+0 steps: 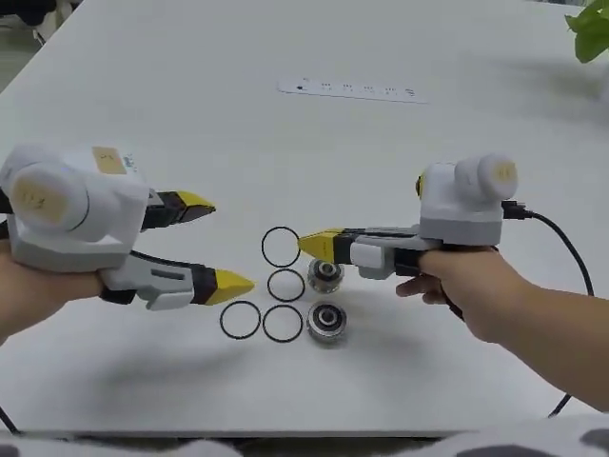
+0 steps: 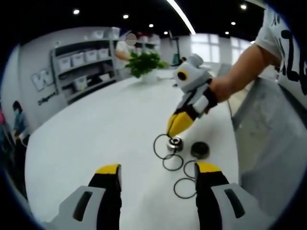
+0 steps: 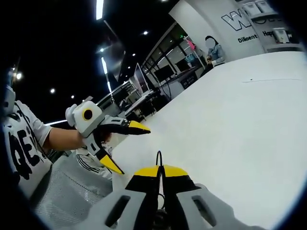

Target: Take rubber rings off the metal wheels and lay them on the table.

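The job looks well on but unfinished. The right tongs (image 1: 310,245) are pinched narrow on a rubber ring (image 1: 263,248). In the right gripper view its thin black edge stands up from between the closed yellow tips. Whether that ring already touches the desk (image 1: 190,86) I cannot tell.

Three more rings lie flat and free on the desk, between the two tongs. One (image 1: 268,286) is just under the right tongs' tip. The other two (image 1: 222,320) (image 1: 265,324) are side by side, nearer the person and just beyond the lower tip of the left tongs (image 1: 214,243), which are spread wide and hold nothing.

Two metal wheels sit under the right tongs, one (image 1: 325,276) just beneath the tips and one (image 1: 326,321) nearer the person. The nearer one has a dark outer band, so it may have a ring left to pull; I cannot tell for sure.

For writing, the wall lettering (image 3: 237,20) starts with a large "W", and the smaller line beneath is too blurred to read. A sticker (image 1: 107,159) on the left tongs' body is illegible.
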### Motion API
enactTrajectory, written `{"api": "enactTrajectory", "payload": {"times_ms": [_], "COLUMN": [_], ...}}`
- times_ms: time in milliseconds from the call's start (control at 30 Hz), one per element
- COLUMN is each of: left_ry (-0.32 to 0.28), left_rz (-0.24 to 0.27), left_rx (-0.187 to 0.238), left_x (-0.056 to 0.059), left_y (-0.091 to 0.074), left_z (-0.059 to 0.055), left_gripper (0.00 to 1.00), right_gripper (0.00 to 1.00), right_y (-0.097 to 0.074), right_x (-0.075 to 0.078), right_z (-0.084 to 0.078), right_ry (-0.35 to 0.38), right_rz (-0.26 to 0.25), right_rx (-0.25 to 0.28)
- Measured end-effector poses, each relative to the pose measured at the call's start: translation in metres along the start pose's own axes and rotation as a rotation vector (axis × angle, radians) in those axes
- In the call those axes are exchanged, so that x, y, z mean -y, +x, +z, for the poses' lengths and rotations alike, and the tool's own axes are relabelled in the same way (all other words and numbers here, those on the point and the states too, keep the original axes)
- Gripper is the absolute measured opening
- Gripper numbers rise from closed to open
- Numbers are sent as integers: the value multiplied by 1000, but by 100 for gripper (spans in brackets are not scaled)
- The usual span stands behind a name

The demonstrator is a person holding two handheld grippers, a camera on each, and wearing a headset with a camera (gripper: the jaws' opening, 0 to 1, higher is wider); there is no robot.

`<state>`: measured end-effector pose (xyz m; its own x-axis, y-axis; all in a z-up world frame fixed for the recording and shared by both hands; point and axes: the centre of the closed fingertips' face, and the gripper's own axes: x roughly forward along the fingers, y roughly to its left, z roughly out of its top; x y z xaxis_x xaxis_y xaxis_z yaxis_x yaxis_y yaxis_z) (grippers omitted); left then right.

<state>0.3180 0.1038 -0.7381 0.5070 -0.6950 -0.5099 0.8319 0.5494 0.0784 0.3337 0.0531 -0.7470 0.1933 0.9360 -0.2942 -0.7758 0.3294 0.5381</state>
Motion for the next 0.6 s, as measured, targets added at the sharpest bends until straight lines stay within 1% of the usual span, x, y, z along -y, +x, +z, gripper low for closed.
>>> {"api": "enactTrajectory", "payload": {"times_ms": [200,500,600], "left_ry": [-9,-13,-16], "left_rz": [18,32,35], "left_rx": [-2,-7,-6], "left_x": [-5,-9,-9], "left_y": [-6,-10,-12], "left_z": [-4,-9,-10], "left_gripper": [63,64,64], "right_gripper": [0,0,0], "right_y": [10,21,25], "right_x": [-2,0,1], "right_z": [-4,-9,-13], "right_ry": [-5,-9,-11], "right_rz": [8,8,6], "right_rx": [-20,-45,-62]}}
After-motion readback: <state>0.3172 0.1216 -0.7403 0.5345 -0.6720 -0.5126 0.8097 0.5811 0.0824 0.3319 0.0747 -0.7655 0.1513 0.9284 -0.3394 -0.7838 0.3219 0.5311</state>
